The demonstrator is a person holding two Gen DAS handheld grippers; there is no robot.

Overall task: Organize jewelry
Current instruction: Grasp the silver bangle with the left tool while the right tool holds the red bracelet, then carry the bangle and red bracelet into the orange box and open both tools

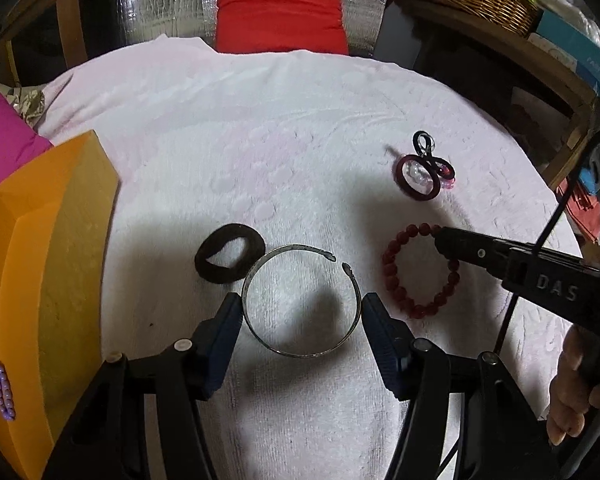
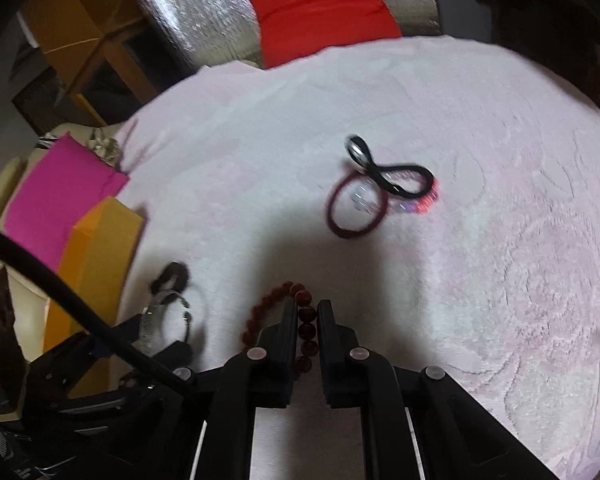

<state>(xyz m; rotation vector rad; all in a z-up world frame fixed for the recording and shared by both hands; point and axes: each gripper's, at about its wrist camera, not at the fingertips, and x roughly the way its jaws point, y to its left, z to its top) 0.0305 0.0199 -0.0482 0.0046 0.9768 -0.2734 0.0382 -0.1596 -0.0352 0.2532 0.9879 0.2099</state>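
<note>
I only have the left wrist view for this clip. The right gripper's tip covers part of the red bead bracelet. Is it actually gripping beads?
Observer: In the right wrist view, the right gripper has its fingers on either side of the red bead bracelet; a string of beads runs through the narrow gap.
Reviewer: Shut on them?
Observer: Nearly; a gap at least as wide as the beads remains, and the view is blurred, so I cannot tell if they are pinched.
Reviewer: And the left gripper?
Observer: From the right wrist view, the left gripper is a dark shape around the silver bangle, which lies beside the orange box.
</note>
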